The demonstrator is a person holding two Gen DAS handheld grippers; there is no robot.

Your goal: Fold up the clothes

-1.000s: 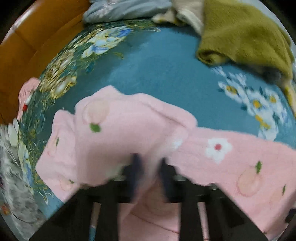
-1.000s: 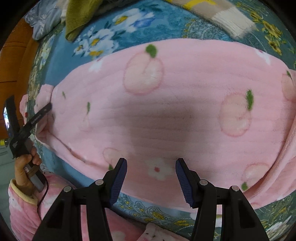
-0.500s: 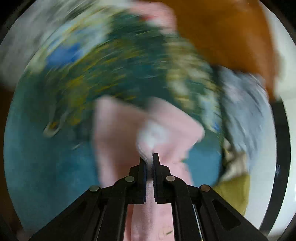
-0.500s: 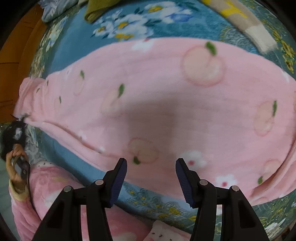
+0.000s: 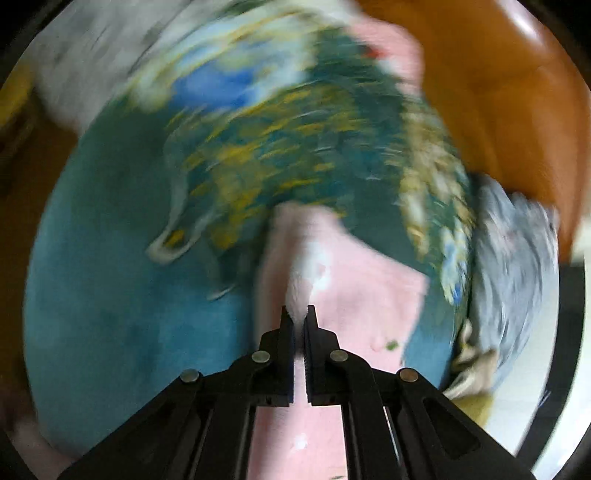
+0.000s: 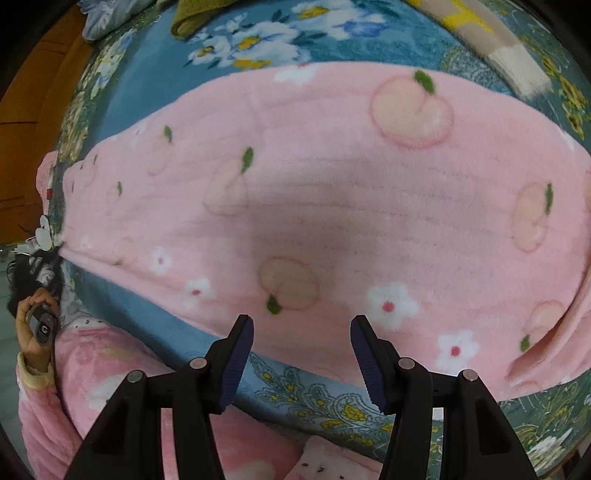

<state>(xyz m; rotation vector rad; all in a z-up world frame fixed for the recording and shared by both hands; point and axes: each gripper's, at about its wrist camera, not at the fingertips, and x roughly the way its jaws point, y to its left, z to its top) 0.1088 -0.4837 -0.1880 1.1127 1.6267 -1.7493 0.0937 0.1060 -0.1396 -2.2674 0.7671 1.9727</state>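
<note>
Currently: my left gripper (image 5: 299, 319) pinches the pink garment's (image 6: 332, 206) edge; my right gripper (image 6: 301, 354) hovers wide above it.

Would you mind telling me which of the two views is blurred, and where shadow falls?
Left wrist view: background smeared by motion; only the left gripper, shut on the pink garment, is crisp. Right wrist view: mostly sharp; a soft shadow darkens the garment's middle above the open right gripper.

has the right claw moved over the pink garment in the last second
Yes. In the right wrist view the olive cloth and pink garment slid rightward, so the open right claw shifted left.
</note>
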